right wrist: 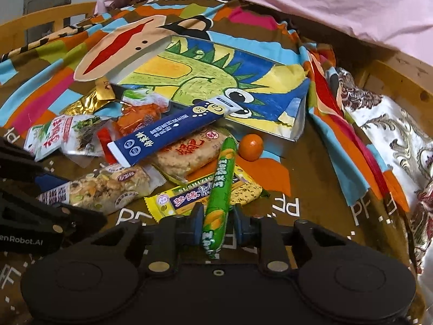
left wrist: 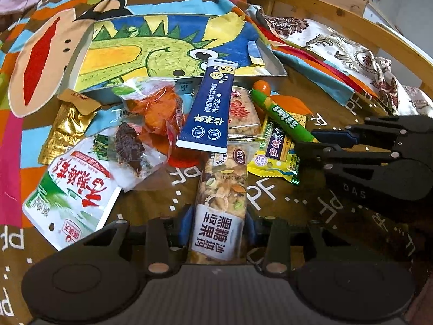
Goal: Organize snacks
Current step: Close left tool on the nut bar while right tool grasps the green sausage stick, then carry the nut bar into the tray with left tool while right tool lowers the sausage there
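Snacks lie heaped on bedspread (left wrist: 311, 103) just before box (left wrist: 81, 57). Grasp step: left gripper (left wrist: 216, 230) jaws clamped on nut bar (left wrist: 220, 203); right gripper (right wrist: 216, 222) jaws clamped on corn sausage (right wrist: 219, 189). Next, prob: lift both, carry to box w/o dragging neighbours.

The near end of the nut bar (left wrist: 220, 203) disappears behind the body of the left gripper (left wrist: 217, 230), so its full length cannot be seen. The blue stick pack (left wrist: 209, 108) covers part of the rice cracker (left wrist: 242, 113) and one edge of the orange pouch (left wrist: 159, 108). In the right wrist view, the green sausage (right wrist: 220, 189) hides the middle of the yellow packet (right wrist: 173, 200), and the gold bag (right wrist: 89, 100) is partly tucked under the box (right wrist: 296, 127). The small print on every wrapper is too blurred to read.
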The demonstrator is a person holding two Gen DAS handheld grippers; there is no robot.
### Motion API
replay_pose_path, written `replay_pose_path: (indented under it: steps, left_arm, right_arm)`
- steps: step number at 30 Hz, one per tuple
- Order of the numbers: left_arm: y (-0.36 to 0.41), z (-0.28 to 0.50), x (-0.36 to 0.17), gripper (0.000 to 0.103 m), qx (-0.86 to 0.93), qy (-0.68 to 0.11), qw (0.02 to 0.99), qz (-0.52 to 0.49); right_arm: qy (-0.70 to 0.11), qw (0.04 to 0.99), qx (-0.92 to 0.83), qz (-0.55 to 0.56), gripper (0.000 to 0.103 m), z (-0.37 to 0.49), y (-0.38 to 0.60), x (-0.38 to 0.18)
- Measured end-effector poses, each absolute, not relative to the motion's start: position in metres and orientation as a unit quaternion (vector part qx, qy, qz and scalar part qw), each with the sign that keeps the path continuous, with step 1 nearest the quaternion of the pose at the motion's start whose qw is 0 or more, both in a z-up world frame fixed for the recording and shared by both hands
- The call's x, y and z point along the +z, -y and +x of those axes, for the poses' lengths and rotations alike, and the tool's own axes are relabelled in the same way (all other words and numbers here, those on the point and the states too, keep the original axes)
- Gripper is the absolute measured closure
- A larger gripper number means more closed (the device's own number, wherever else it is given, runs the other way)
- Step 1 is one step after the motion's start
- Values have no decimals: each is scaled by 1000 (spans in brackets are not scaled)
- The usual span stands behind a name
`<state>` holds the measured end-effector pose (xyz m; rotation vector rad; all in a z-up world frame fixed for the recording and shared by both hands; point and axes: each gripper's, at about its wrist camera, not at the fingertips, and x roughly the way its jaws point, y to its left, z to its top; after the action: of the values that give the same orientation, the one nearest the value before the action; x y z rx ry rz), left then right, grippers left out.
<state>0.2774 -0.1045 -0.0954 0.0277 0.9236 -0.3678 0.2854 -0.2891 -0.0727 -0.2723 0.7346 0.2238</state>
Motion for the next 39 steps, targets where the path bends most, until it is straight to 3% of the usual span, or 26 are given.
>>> replay_pose_path:
  steps: [2,7,13,19,29,39]
  left_arm:
    - [101,281,-96,57,-177,-444,878,-4]
    - [99,285,-99,54,-171,-445,879,-27]
    - [106,281,-96,58,-161,-448,879,-14]
    - [113,275,-91,60,-141,-455,879,-15]
    - [113,255,-78,60,-126,-446,885,-37]
    - [108,239,-61,61,-120,-421,898,-50]
  right_arm:
    - [-356,919,111,-128,64,289,287,-75]
    - [-351,922,111,-124,61,296,284,-79]
    - [-345,922,111,-135,80,291,283,-78]
    - [-335,921,111,-164,82,285,279,-78]
    - [-276,905,90,-310,85,258,265,-83]
    - [-227,908,71,-346,85,244,264,-72]
